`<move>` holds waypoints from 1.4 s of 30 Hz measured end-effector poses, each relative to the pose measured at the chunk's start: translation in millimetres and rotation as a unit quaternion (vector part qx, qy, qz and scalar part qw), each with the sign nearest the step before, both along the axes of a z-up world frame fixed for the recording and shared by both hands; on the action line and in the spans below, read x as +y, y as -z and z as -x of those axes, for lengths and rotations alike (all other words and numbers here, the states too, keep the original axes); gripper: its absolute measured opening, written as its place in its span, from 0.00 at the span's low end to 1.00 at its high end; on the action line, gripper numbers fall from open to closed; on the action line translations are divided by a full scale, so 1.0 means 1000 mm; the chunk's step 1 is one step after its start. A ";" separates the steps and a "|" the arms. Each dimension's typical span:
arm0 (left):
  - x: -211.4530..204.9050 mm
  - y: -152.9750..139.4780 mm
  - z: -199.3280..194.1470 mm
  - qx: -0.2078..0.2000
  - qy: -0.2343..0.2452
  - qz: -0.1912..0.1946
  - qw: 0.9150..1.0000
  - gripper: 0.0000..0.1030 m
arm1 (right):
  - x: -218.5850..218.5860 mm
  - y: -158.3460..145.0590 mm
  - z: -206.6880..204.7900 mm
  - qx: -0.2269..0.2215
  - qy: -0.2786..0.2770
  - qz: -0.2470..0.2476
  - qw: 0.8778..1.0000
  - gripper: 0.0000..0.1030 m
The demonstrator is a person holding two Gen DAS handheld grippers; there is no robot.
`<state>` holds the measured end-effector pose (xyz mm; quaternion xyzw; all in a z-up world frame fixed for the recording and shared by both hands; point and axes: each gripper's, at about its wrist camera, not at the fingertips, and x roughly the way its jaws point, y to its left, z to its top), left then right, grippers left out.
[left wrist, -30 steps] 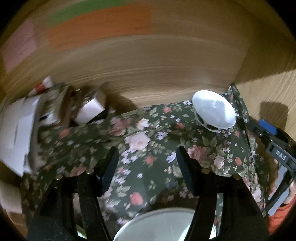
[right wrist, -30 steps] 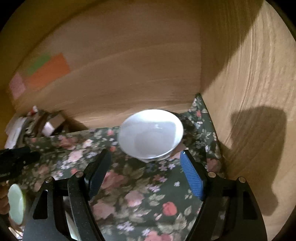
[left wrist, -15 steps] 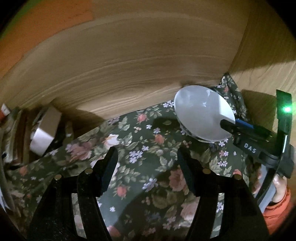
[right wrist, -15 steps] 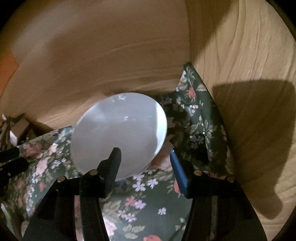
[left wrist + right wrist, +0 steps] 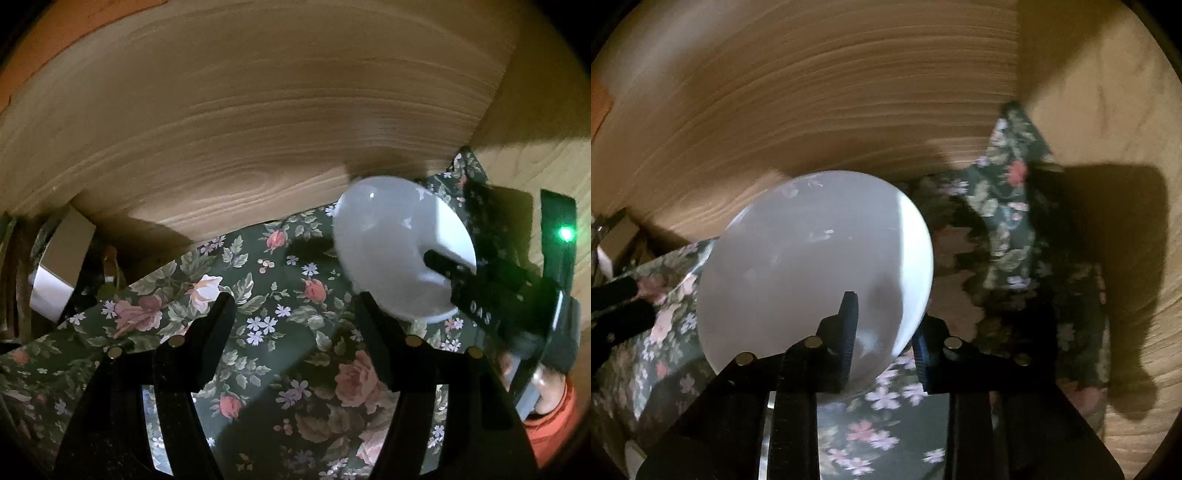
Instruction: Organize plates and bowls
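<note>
One white bowl (image 5: 812,266) sits tilted in the right claw (image 5: 882,332), rim pinched between its two fingers: one inside the bowl, one outside. Bowl is at the back right corner over the floral cloth (image 5: 280,317), near the wooden wall (image 5: 258,110). Left claw (image 5: 291,317) is spread wide, holding nothing, bowl to its right.

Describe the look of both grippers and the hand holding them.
Left gripper: black wedge-shaped fingers with brass-coloured fasteners. Right gripper: black body, one black ribbed finger, one blue, white "DAS" lettering, a green light. The hand wears an orange sleeve.
</note>
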<state>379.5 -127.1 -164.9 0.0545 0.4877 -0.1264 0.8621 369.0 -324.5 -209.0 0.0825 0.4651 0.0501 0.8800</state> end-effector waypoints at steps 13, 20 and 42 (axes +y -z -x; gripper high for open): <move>0.019 0.040 -0.006 0.068 -0.032 -0.023 0.997 0.59 | 0.052 -0.011 0.043 0.010 -0.100 -0.012 0.995 0.23; 0.016 0.051 -0.005 0.077 -0.021 -0.020 0.997 0.35 | 0.035 -0.014 0.042 0.012 -0.078 -0.038 0.996 0.28; -0.007 0.038 0.026 0.018 0.034 -0.043 0.998 0.23 | 0.052 -0.012 0.052 -0.006 -0.063 -0.041 0.997 0.23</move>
